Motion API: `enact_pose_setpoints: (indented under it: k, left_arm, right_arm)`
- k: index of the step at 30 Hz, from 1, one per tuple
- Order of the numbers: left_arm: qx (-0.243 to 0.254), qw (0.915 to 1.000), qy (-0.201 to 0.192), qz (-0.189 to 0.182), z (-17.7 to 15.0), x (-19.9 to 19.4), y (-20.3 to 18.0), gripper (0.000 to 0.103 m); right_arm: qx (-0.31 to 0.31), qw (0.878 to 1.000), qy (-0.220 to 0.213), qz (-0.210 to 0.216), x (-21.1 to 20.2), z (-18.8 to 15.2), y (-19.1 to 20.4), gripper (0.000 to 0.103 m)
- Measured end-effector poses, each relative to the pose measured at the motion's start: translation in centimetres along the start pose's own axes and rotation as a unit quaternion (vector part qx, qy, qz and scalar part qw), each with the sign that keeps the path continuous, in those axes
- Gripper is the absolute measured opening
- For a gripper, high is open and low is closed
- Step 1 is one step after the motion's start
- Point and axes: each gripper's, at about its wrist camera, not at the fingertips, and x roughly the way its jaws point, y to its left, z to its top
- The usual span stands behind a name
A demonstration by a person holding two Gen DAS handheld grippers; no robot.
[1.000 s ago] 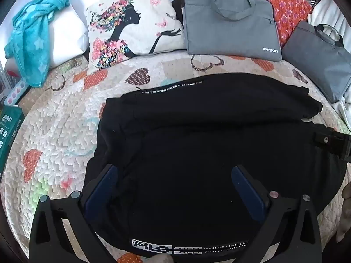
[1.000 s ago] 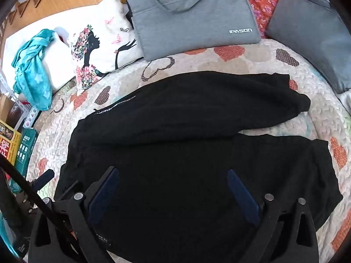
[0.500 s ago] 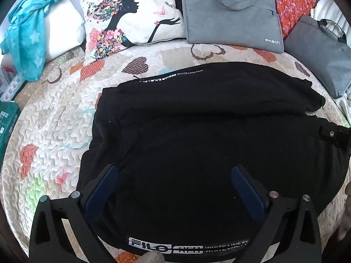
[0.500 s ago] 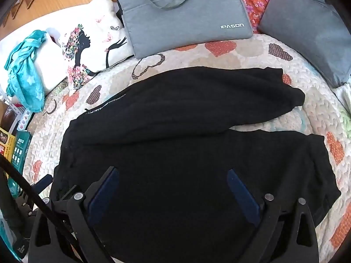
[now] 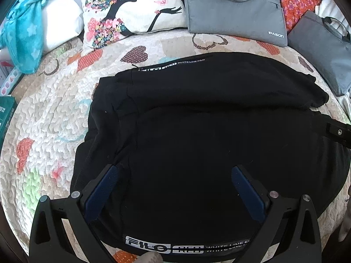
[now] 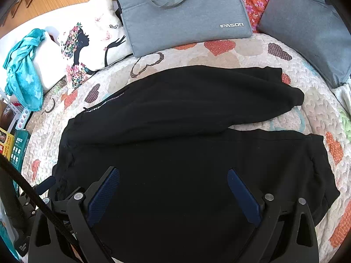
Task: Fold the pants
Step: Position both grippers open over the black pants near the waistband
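Observation:
Black pants [image 5: 197,131] lie spread on the quilted bed, waist at the left, both legs running right; they also show in the right wrist view [image 6: 186,142]. White lettering runs along the near edge [image 5: 166,246] and the far leg. My left gripper [image 5: 174,173] is open and empty, hovering over the near waist part. My right gripper [image 6: 173,175] is open and empty, hovering over the near leg. The far leg's cuff [image 6: 294,98] lies apart from the near leg's cuff [image 6: 322,175]. Part of the right gripper shows at the right edge of the left wrist view [image 5: 339,133].
A heart-print quilt [image 5: 50,118] covers the bed. At the back are a printed pillow [image 5: 129,8], a teal towel [image 5: 24,30], a grey laptop bag [image 6: 184,13] and a second grey bag [image 6: 307,28]. Boxes [image 6: 13,149] stand at the left edge.
Both grippers have shifted slightly forward over the pants, so the pillows and bags sit higher in view. The pants have not moved. Both grippers stay open.

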Motion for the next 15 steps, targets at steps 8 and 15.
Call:
enact_pose_setpoints:
  k: [8, 15]
  left_arm:
    - [0.000, 0.9998, 0.017, -0.004, 0.5, 0.3, 0.1, 0.103]
    - [0.003, 0.9986, 0.052, -0.006, 0.9, 1.3, 0.2, 0.103]
  right_arm:
    - [-0.001, 1.000, 0.000, -0.001, 0.0, -0.1, -0.1, 0.101]
    - [-0.001, 1.000, 0.001, -0.001, 0.1, -0.1, -0.2, 0.101]
